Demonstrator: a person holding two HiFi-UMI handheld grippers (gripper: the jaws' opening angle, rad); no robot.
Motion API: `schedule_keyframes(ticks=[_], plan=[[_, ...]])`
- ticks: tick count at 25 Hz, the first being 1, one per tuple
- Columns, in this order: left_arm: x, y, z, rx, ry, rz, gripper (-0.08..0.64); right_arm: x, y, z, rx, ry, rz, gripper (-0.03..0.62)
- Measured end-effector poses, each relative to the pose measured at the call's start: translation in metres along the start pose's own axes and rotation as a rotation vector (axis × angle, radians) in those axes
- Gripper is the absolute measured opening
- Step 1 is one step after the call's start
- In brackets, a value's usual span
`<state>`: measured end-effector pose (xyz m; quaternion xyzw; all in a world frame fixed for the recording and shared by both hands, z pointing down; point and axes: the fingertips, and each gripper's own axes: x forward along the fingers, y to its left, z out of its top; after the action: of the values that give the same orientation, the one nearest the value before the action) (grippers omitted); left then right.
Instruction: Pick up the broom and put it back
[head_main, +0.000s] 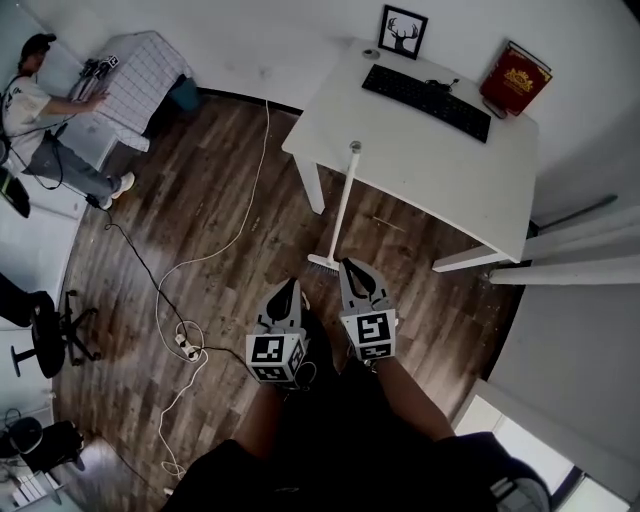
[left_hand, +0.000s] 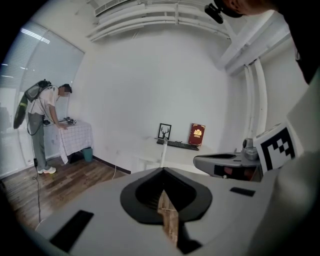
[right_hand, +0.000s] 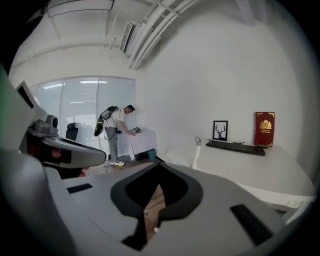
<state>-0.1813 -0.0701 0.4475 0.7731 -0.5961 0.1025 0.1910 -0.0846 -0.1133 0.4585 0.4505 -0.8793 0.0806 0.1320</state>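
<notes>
At the far left a person (head_main: 40, 120) bends over a checked cloth (head_main: 140, 75). Below them a chair (head_main: 50, 335) stands by the wall, and a white cable (head_main: 240, 235) trails across the wooden floor (head_main: 200, 200).

The left tool (head_main: 288, 290) is held low over the floor with its jaws together and nothing between them. Only a thin strip of floor shows through the slit behind the tips. In the left gripper view the broom's handle rises straight ahead of the tip, against the table's front.

The broom (head_main: 343, 200) stands tilted. Its head is on the floor and the top of its white handle rests against the near edge of the table (head_main: 430, 150). In the head view it sits ahead of both tools, between their lines, with its head just off the tip of the right tool.

The right tool (head_main: 350, 268) is beside the left one and a little further forward. Its jaws are also closed, with nothing gripped. The right gripper view shows the broom ahead and slightly to the right, apart from the tip and not touched.

On the table, a framed deer picture (head_main: 403, 31) leans at the back. A black keyboard (head_main: 425, 100) lies to its right, and a red book (head_main: 515, 78) stands in the far right corner.
</notes>
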Motion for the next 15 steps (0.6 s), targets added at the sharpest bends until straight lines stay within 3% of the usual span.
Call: schedule_keyframes(ticks=[6,15], plan=[[0.04,0.029,-0.001,0.011,0.04,-0.03,0.002,0.049,-0.017,-0.015,0.008,0.055,-0.039,0.021],[0.083,0.063,-0.032,-0.025,0.114,-0.031,0.002,0.112,-0.045,-0.062,0.052,0.159,-0.127,0.021]])
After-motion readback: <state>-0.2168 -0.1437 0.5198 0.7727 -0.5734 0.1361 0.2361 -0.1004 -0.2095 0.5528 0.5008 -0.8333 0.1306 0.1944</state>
